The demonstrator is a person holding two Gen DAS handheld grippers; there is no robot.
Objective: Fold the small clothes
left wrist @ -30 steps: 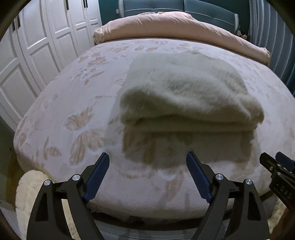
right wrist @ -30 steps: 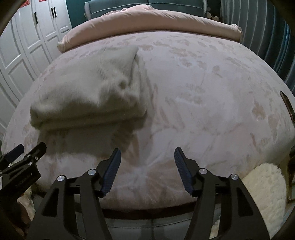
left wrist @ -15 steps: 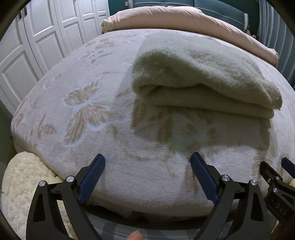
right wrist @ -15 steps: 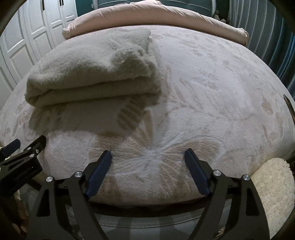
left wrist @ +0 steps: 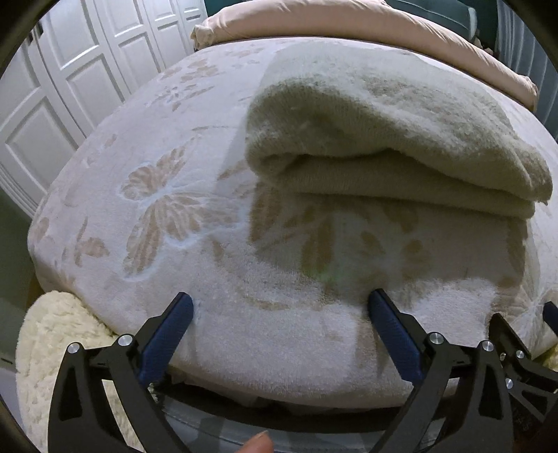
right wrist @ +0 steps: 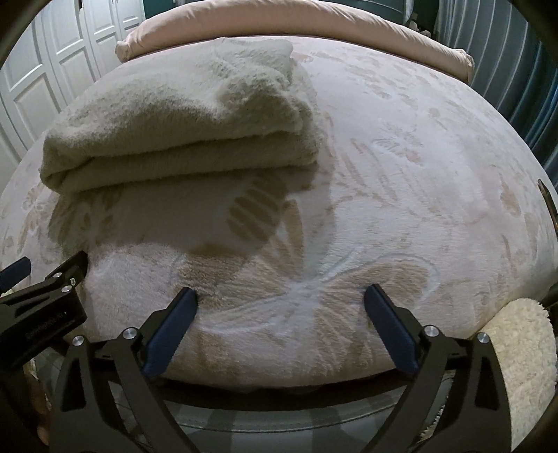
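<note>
white panelled wardrobe doors (left wrist: 87, 80) beside the bed (left wrist: 167, 195).

A bed covered with a pale pink plush blanket (left wrist: 195, 244) embossed with beige flower and butterfly shapes fills the frame. A folded cream fluffy knit garment (left wrist: 390, 139) lies flat on it, right of centre in the left wrist view, upper left in the right wrist view. A long rolled peach-pink quilt (right wrist: 314, 24) lies across the far edge.
</note>
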